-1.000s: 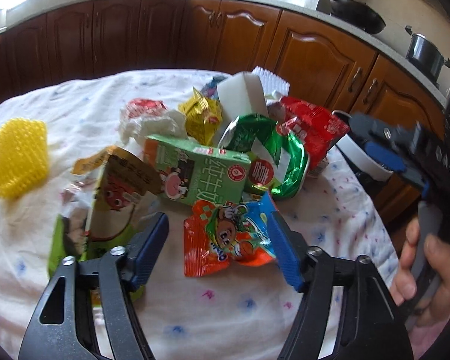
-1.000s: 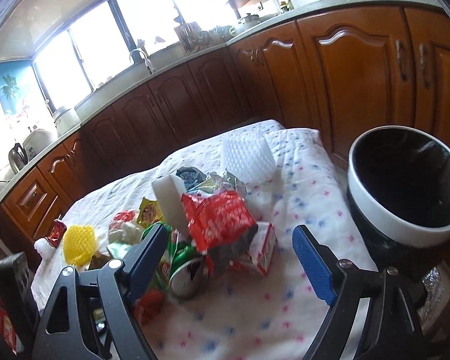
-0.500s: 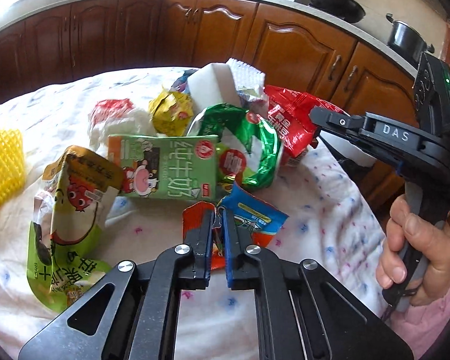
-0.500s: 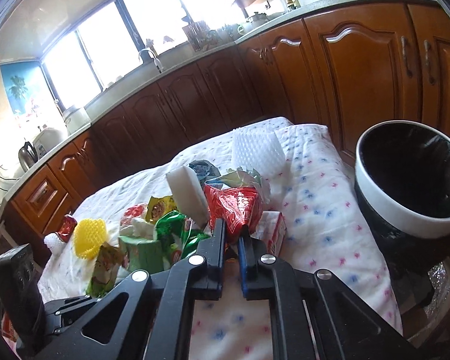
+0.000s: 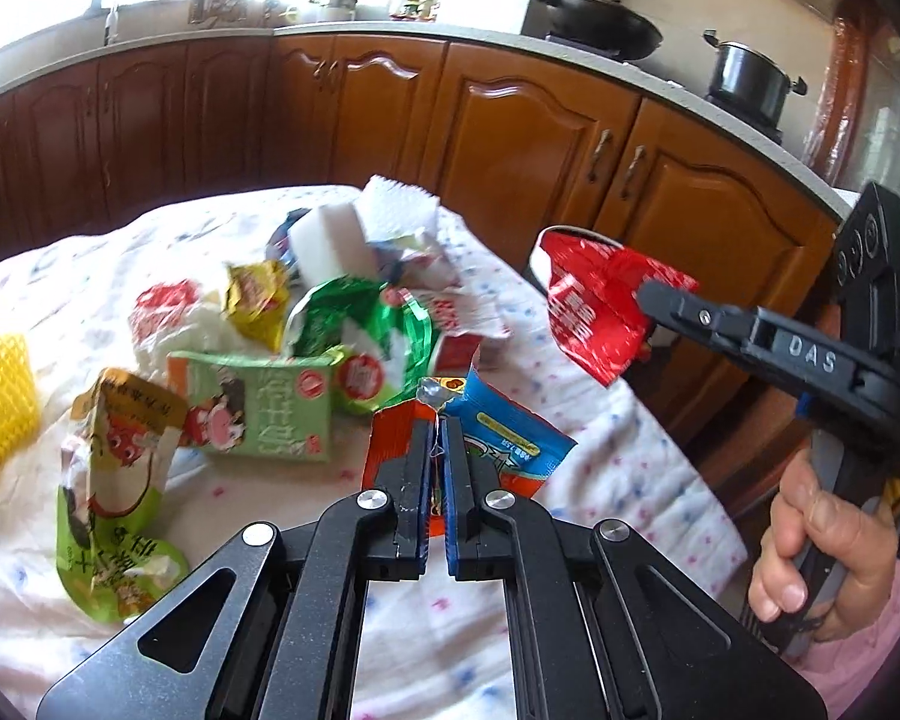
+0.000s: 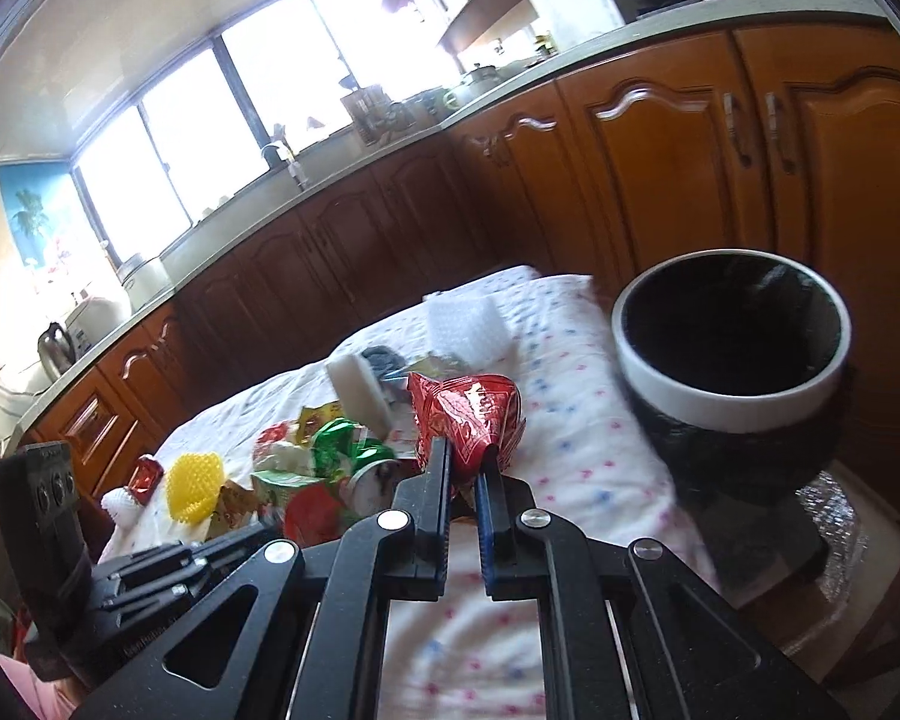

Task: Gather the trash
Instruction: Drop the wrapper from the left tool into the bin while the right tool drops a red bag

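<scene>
1. Left wrist view: the left gripper (image 5: 437,441) is pinching the orange-and-blue snack wrapper (image 5: 498,438) between its jaws, at the near edge of the litter on the white tablecloth (image 5: 600,420). A green milk carton (image 5: 258,414) is lying just beside it, with a green foil bag (image 5: 366,330) and a white sponge (image 5: 324,237) behind. The right gripper (image 5: 660,300) is holding a red wrapper (image 5: 594,300) in the air, clear of the cloth.

2. Right wrist view: the right gripper (image 6: 463,468) is clamping the red wrapper (image 6: 468,414) between nearly closed jaws. The black-lined trash bin (image 6: 732,354) is standing to its right, beside the table edge. A yellow scrubber (image 6: 195,486) is lying at the far left.
</scene>
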